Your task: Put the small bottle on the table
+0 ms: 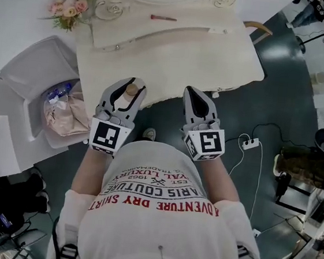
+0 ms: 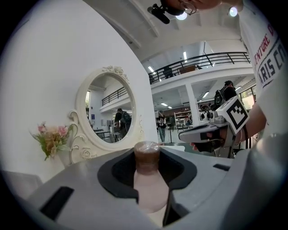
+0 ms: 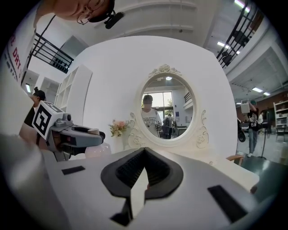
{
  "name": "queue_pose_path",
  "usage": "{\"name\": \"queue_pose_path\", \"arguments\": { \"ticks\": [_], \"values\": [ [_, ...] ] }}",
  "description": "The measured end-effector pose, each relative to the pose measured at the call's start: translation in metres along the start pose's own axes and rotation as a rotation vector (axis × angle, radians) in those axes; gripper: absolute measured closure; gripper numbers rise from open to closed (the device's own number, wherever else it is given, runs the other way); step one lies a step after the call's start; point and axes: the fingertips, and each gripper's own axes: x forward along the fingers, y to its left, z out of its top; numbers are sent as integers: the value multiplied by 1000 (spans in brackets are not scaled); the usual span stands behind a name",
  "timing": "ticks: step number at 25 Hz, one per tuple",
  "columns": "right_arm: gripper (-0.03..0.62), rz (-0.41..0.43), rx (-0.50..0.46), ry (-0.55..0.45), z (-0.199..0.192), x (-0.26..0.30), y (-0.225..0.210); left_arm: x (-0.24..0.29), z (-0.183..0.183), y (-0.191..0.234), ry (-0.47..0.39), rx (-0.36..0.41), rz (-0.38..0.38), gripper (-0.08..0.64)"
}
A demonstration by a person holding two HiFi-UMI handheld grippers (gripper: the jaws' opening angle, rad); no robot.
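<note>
forward both point: left gripper (image 1: 128, 86) pinches small bottle (image 2: 147, 177), right gripper (image 1: 196, 98) fingers pressed together.

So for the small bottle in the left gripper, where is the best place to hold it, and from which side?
Likely the upper body just under the brown cap, from the side, with the jaws level. The small bottle stands upright and narrows toward the cap, so the left gripper, closed there now, should leave its base free for setting down.
</note>
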Motion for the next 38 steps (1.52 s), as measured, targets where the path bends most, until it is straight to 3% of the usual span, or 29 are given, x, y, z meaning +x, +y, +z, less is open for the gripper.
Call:
{"name": "queue_pose_path", "arguments": {
  "ticks": [5, 13, 28, 38],
  "values": [
    [594, 0, 8, 22, 3, 43, -14, 26, -5, 30, 18, -14, -12, 423],
    [594, 69, 8, 42, -4, 95, -39, 64, -20, 53, 54, -49, 43, 423],
    [594, 382, -20, 61, -18, 183, -89, 133, -34, 74, 122, -108, 316, 423],
    [594, 531, -34, 105, -52, 221, -110, 183, -78, 85, 185, -177, 410, 423]
  ]
}}
